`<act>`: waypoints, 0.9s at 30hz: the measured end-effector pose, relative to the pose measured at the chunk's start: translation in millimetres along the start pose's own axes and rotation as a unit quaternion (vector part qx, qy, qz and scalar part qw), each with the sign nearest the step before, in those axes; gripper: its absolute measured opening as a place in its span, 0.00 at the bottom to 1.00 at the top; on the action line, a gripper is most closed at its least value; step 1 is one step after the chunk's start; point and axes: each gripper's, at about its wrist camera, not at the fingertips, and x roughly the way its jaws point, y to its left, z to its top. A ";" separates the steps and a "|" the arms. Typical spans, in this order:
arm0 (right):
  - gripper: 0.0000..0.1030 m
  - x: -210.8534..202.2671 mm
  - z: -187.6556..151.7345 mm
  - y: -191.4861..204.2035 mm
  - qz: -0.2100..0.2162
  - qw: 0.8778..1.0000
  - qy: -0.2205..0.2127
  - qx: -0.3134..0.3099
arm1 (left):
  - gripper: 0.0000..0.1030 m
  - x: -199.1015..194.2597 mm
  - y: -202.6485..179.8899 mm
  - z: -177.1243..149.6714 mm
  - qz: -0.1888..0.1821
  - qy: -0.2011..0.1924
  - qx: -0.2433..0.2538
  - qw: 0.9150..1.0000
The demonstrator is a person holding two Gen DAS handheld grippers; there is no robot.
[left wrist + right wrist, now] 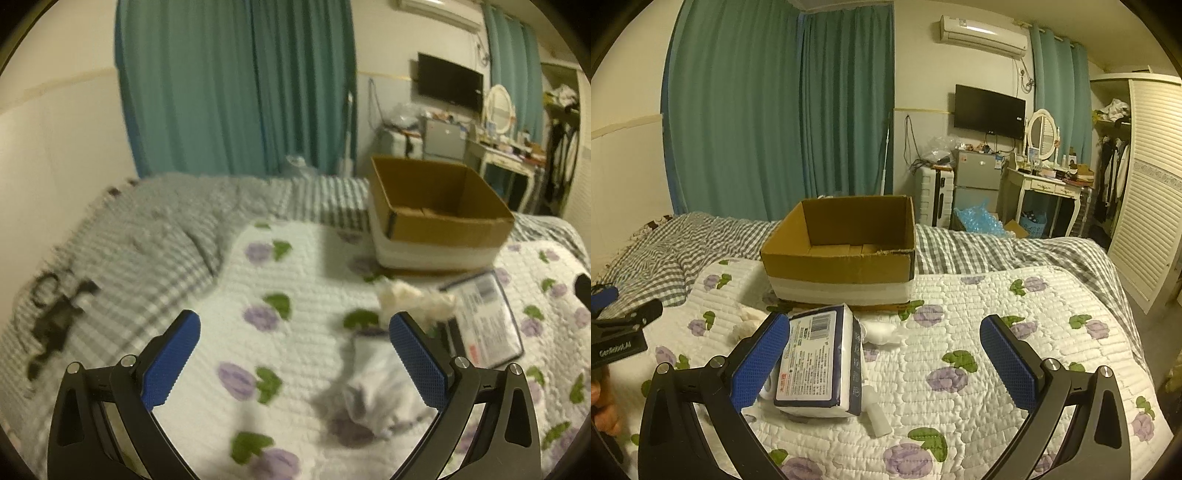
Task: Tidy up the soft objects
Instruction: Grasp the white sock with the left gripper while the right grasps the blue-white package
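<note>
cardboard box (842, 251), open-topped with a white band round its base, stands on the floral quilt (979, 332) of the bed. just in front of it lies a wrapped tissue pack (816, 362), label up, with a cream soft toy (413, 299) beside it and a crumpled white cloth (373, 391) nearer the left gripper (295, 354). left gripper hovers over the quilt, jaws wide, holding nothing. right gripper (884, 358) likewise spread wide and empty, its left finger overlapping the pack's edge in view; contact cannot be told. grey checked blanket (701, 240) lies behind.
</note>
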 end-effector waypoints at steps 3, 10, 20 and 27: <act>1.00 8.6 -4.1 2.8 -0.001 1.000 0.013 -0.008 | 1.00 12.2 -4.1 -8.0 -0.020 0.032 -0.013 0.999; 1.00 33.2 -15.2 9.2 0.003 0.999 0.047 -0.025 | 1.00 25.2 -34.2 -26.3 -0.038 0.059 0.020 0.997; 1.00 79.4 -37.8 25.7 0.028 0.992 0.116 -0.044 | 1.00 54.9 -67.1 -56.4 -0.057 0.125 0.054 0.989; 1.00 109.4 -55.7 28.0 0.060 0.984 0.162 -0.029 | 0.95 68.1 -67.2 -64.6 -0.071 0.140 0.041 0.987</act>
